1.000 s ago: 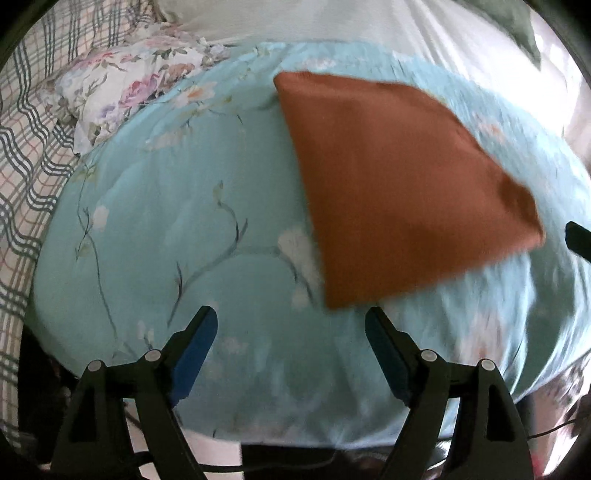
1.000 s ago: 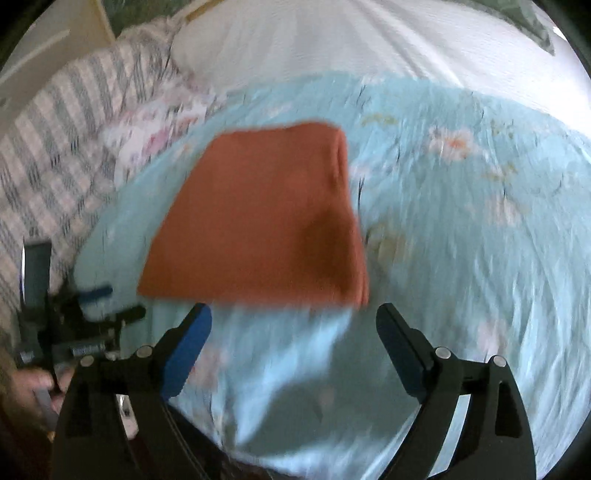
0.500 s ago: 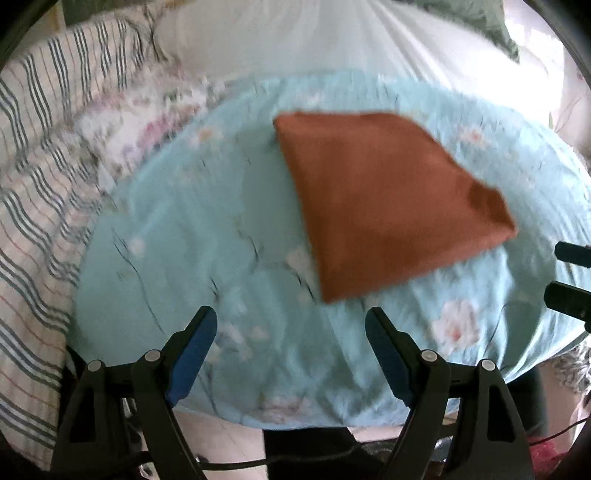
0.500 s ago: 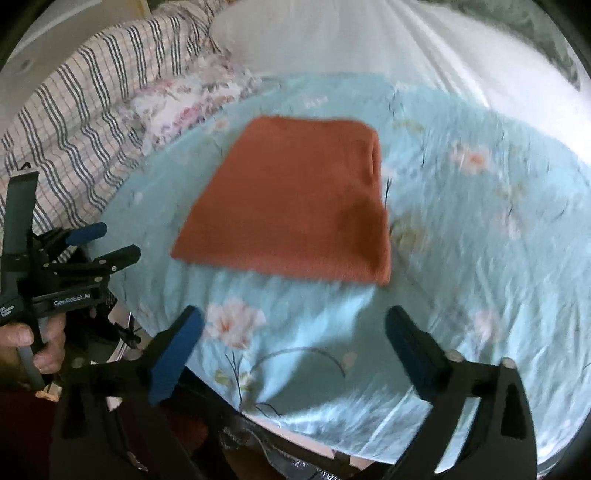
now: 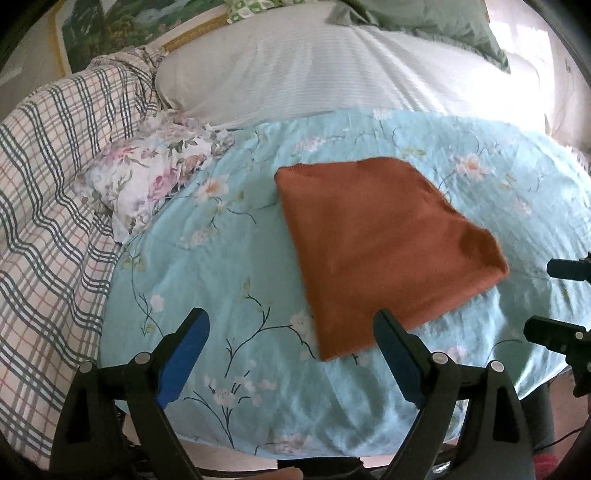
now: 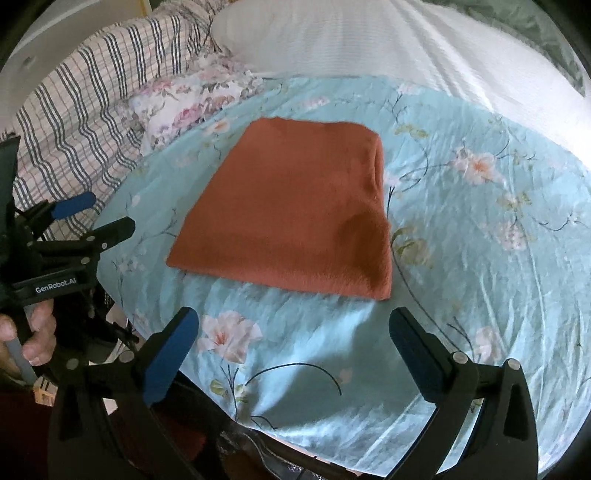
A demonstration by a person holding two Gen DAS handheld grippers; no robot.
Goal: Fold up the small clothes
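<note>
A rust-orange garment (image 5: 380, 251) lies folded flat into a neat rectangle on the light blue floral sheet (image 5: 229, 266); it also shows in the right wrist view (image 6: 295, 206). My left gripper (image 5: 291, 350) is open and empty, held back from the cloth's near corner. My right gripper (image 6: 295, 350) is open and empty, hovering short of the cloth's near edge. The left gripper also shows at the left of the right wrist view (image 6: 92, 214), and the right gripper's fingers (image 5: 554, 332) show at the right edge of the left wrist view.
A floral pillowcase or cloth (image 5: 147, 181) lies bunched at the far left of the sheet. A plaid blanket (image 5: 48, 206) lies left. A white striped sheet (image 5: 314, 70) and a green pillow (image 5: 424, 22) lie behind. The bed's near edge runs just below the grippers.
Both grippers have pulled back and up from the folded cloth, so more of the bed shows. The cloth lies still. Both grippers stayed open.
</note>
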